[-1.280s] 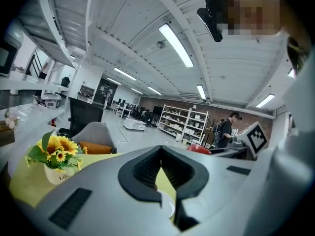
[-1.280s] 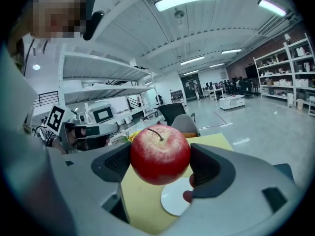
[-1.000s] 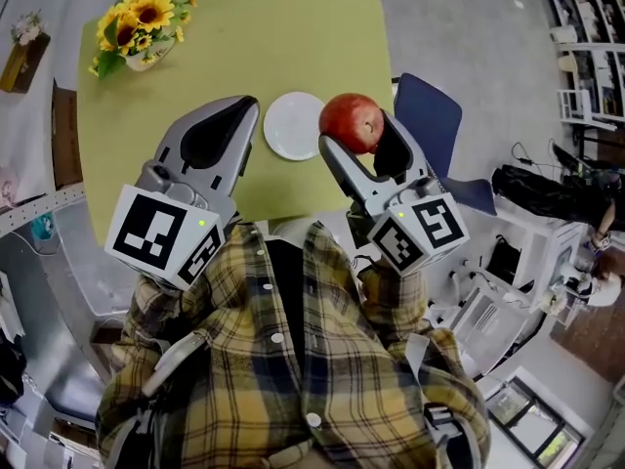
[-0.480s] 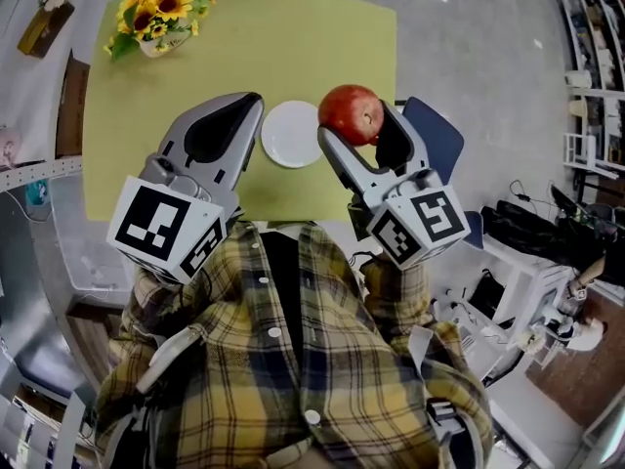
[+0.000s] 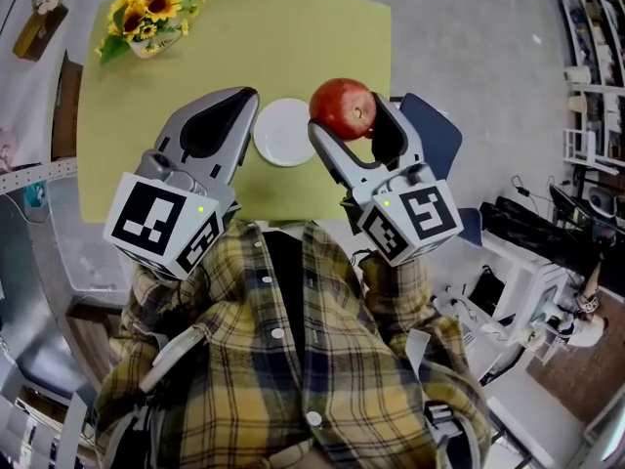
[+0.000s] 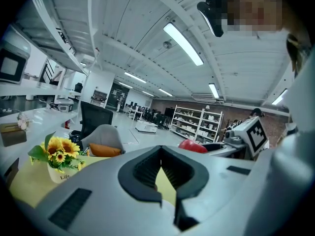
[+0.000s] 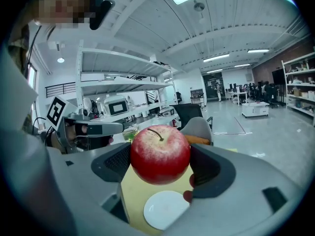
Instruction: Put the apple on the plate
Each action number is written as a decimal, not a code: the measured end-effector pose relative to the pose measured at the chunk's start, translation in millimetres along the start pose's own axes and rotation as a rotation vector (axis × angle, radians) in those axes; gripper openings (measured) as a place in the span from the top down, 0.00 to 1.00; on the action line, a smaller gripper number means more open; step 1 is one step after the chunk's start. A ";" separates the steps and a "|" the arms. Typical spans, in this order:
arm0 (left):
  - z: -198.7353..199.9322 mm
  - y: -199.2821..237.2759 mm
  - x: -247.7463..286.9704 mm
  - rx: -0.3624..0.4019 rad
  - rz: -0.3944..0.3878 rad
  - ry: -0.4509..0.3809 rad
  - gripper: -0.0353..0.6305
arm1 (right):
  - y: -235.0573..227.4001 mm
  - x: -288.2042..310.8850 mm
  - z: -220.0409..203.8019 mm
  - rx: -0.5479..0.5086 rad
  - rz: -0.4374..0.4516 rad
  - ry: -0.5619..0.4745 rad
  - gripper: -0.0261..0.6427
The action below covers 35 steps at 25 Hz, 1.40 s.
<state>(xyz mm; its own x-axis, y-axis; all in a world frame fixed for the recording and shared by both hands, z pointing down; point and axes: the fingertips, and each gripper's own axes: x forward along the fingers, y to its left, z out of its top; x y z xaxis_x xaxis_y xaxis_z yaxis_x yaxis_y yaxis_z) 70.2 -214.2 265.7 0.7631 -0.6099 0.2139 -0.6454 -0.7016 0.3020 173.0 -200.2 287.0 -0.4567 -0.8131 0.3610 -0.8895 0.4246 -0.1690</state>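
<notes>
Apple (image 7: pixel 160 154) stem-up in right tongs (image 7: pixel 160 164)

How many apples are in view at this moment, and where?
1. The apple is clamped in the right gripper, held up off the table, not yet on the white plate. No other apple shows.

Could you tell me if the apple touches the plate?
Apart. The right gripper view shows the apple held in the right gripper, yellow table showing between it and the plate.
</notes>
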 end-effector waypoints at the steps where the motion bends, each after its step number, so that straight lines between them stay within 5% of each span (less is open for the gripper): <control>1: -1.2 0.8 1.6 -0.001 0.003 0.003 0.94 | -1.3 2.0 -3.6 -0.012 0.001 0.010 0.41; 17: -44.9 23.6 -2.3 -0.059 0.096 0.094 0.94 | -10.5 48.8 -103.0 -0.072 0.061 0.201 0.41; 35: -68.6 36.8 12.3 -0.092 0.070 0.181 0.94 | -5.5 85.5 -197.1 -0.096 0.066 0.273 0.41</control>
<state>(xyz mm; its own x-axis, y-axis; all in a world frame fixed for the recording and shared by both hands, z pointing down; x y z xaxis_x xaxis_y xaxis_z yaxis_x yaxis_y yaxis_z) 58.1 -222.2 343.1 0.7157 -0.5737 0.3983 -0.6974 -0.6181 0.3628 141.9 -193.6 499.6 -0.4806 -0.6506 0.5880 -0.8465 0.5192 -0.1174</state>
